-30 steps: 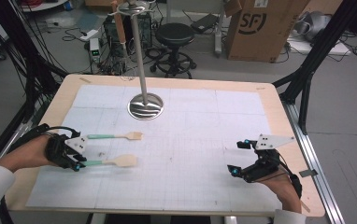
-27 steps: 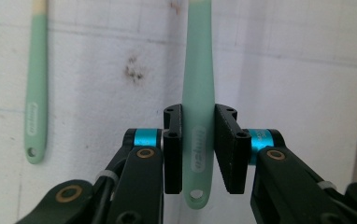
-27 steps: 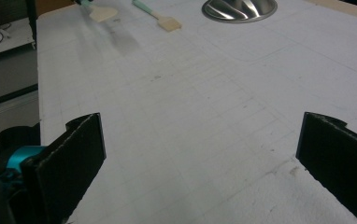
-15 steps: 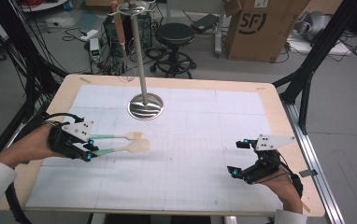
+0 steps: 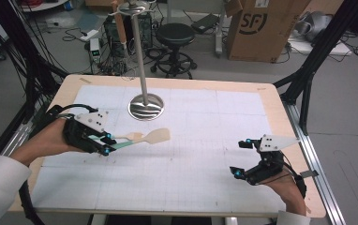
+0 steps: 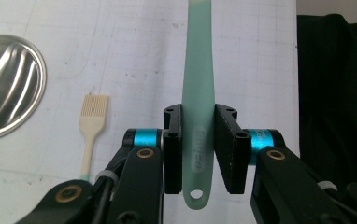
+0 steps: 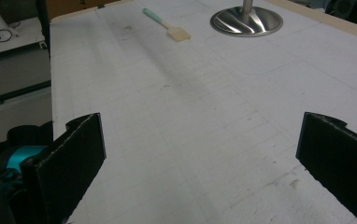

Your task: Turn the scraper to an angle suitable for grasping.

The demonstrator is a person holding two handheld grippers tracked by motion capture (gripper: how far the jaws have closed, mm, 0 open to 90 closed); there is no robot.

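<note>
My left gripper (image 5: 107,143) is shut on the mint-green handle of a spatula (image 5: 154,136), whose cream blade points right and hangs just above the white mat. In the left gripper view that spatula handle (image 6: 198,140) stands pinched between the jaws. A pastry brush (image 5: 129,136) with a green handle lies flat on the mat just behind the spatula; the same brush (image 6: 93,122) (image 7: 171,27) has cream bristles. At the near right, my right gripper (image 5: 241,158) (image 7: 204,163) rests open with nothing between its jaws.
A metal stand with a round base (image 5: 145,107) (image 6: 3,88) (image 7: 246,18) and a tall pole (image 5: 139,56) rises at the back centre; something brown hangs from its top (image 5: 118,16). The white mat (image 5: 205,122) covers the wooden table. A stool (image 5: 172,35) and a cardboard box (image 5: 261,26) stand beyond.
My left gripper shut on the spatula handle, lifted it off the mat and carried it rightward, past the brush. The right gripper has stayed put.
</note>
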